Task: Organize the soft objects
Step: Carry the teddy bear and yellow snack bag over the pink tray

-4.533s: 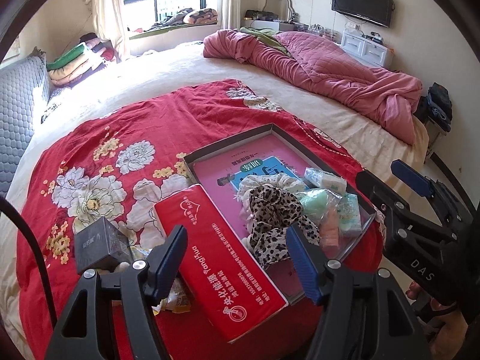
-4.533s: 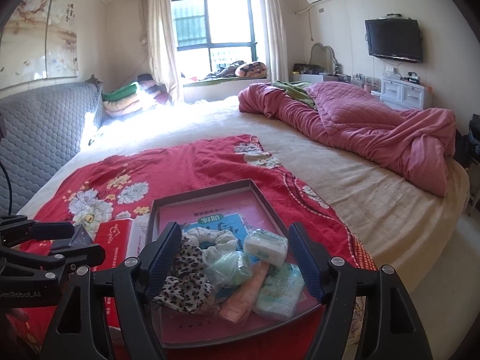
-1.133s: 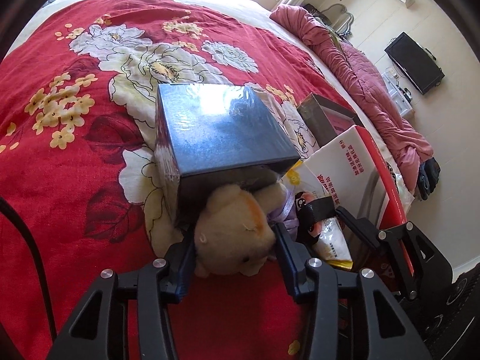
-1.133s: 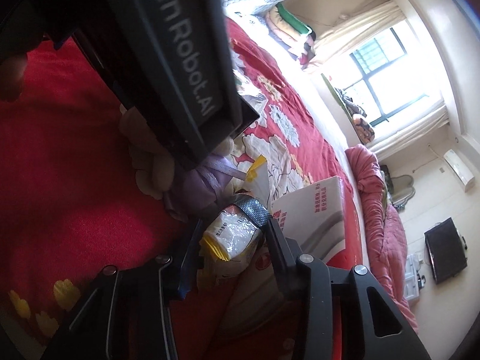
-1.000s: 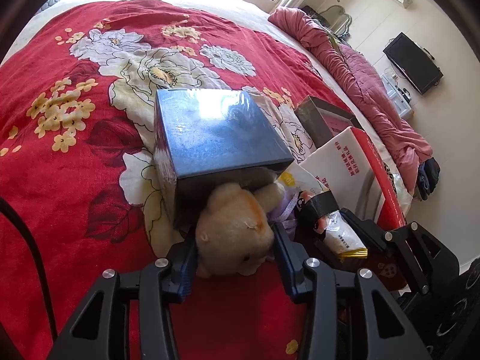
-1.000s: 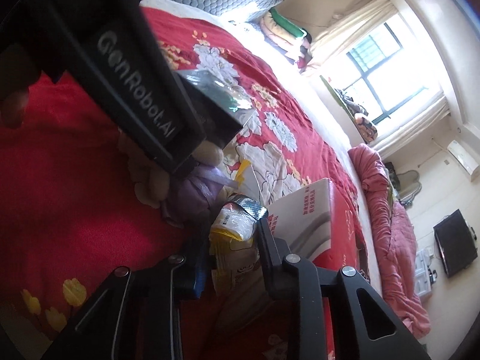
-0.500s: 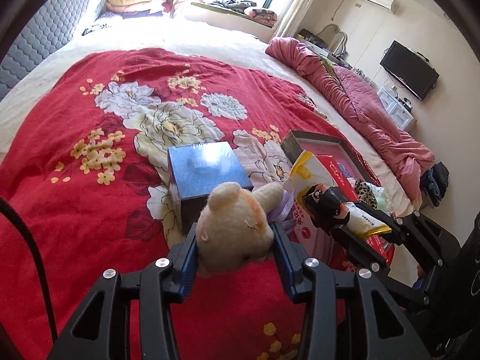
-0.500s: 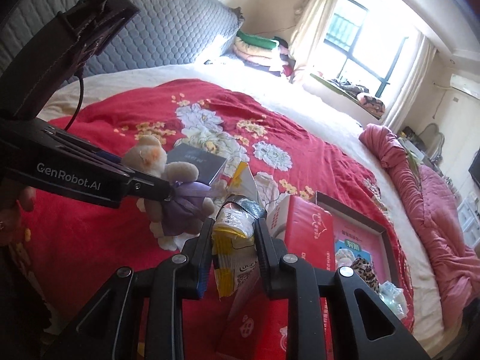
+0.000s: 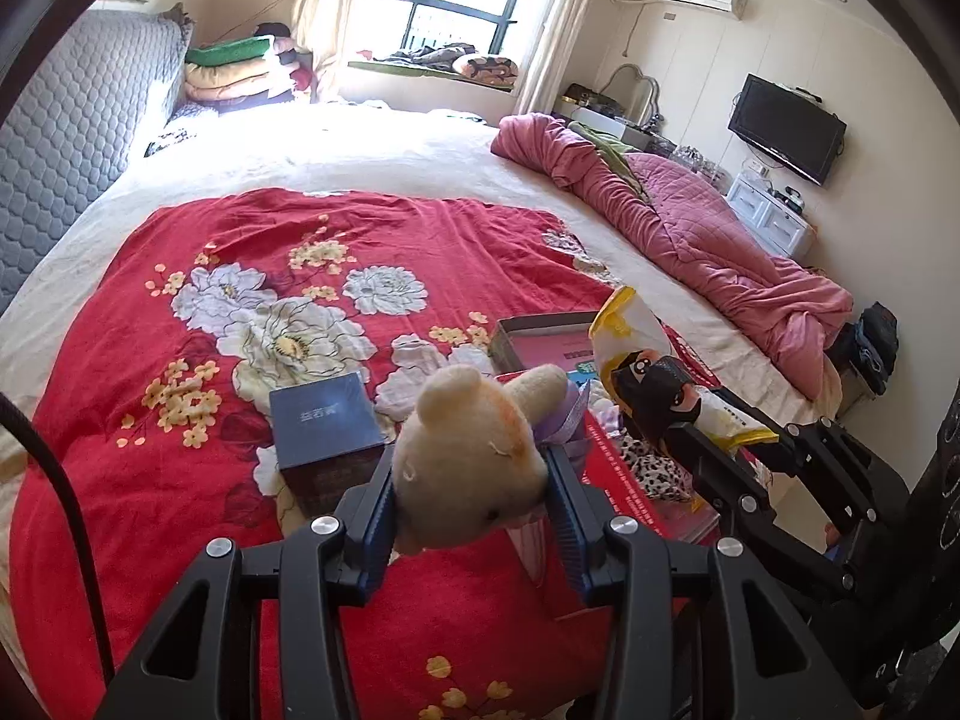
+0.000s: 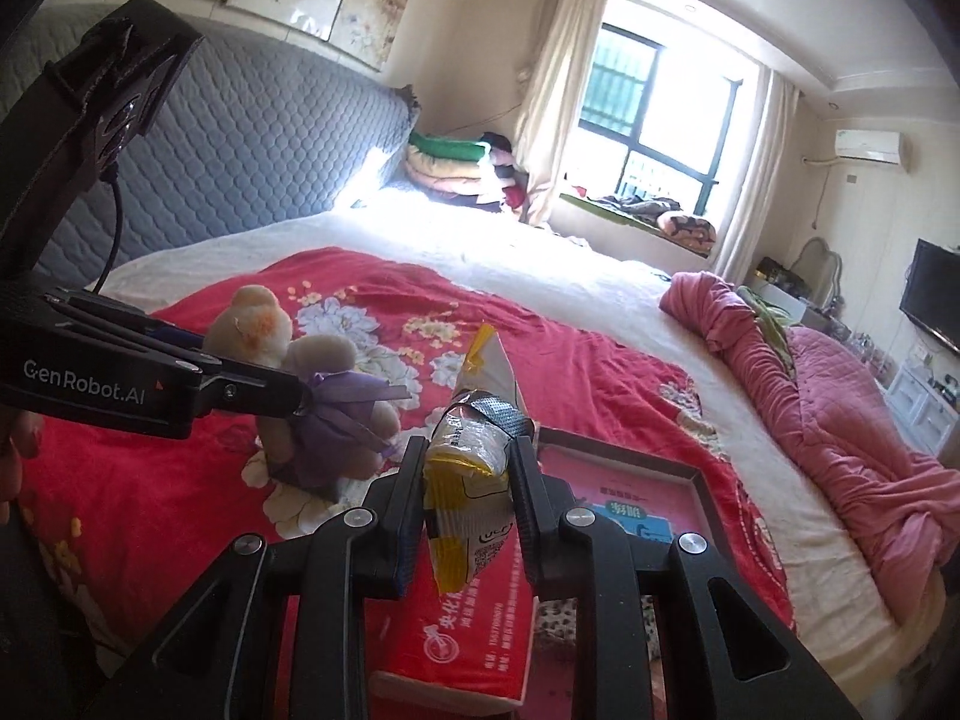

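Bedroom; wide bed (image 9: 420, 150) with a red floral spread (image 9: 180, 510) over the near half, everything in play sits or hangs above it.

Left gripper (image 9: 474, 516): jaws partly closed, pads pressed into the head of a cream teddy bear (image 9: 474, 450). Bear is lifted clear of the spread, long axis running away from the camera, purple-dressed body (image 10: 336, 426) trailing beyond the fingers.

Right gripper (image 10: 471, 498): narrow gap, clamped on a yellow-and-white snack packet (image 10: 474, 480). Packet stands roughly upright, long axis vertical, crimped top pointing up (a dark band wraps its middle).

Just beyond the bear, a dark blue box (image 9: 327, 426) rests on the spread, closed. Under the packet, a flat red tissue pack (image 10: 468, 612). Past that, a shallow grey tray (image 10: 705, 480) with a pink liner; it holds a blue-labelled card and a leopard-print scrunchie (image 9: 651, 468), other contents hidden.

Far side: rumpled pink quilt (image 9: 690, 222), window.
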`<state>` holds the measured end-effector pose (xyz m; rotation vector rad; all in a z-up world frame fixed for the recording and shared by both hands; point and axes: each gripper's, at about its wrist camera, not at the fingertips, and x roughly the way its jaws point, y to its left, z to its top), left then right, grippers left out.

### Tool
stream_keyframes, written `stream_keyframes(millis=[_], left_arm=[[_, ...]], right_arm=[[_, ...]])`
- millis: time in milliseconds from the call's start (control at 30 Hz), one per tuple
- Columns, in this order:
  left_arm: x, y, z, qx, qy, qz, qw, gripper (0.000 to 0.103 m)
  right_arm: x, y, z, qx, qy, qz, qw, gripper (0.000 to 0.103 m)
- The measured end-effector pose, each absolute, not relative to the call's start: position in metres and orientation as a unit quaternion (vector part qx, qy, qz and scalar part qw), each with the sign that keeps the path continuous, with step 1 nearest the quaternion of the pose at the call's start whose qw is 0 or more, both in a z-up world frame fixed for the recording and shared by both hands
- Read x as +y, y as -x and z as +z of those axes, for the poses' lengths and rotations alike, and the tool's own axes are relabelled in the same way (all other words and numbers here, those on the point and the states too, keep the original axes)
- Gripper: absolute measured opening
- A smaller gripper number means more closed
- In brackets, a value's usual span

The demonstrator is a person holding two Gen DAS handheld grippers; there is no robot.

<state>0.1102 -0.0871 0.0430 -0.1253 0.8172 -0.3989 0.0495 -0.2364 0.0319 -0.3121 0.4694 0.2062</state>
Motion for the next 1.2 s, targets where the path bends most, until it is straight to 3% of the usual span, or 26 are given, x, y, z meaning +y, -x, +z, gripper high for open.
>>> stream_keyframes(millis=[533, 1200], left_arm=[[-0.212, -0.109, 0.069, 0.383, -0.015, -0.248, 0.890, 0.046], [-0.283, -0.144, 0.011, 0.425, -0.066, -0.234, 0.872, 0.046]], right_arm=[[-0.357, -0.027, 0.055, 0.210, 0.062, -0.015, 0.976, 0.027], [-0.415, -0.037, 0.026, 0.236, -0.003, -0.035, 0.971, 0.027]])
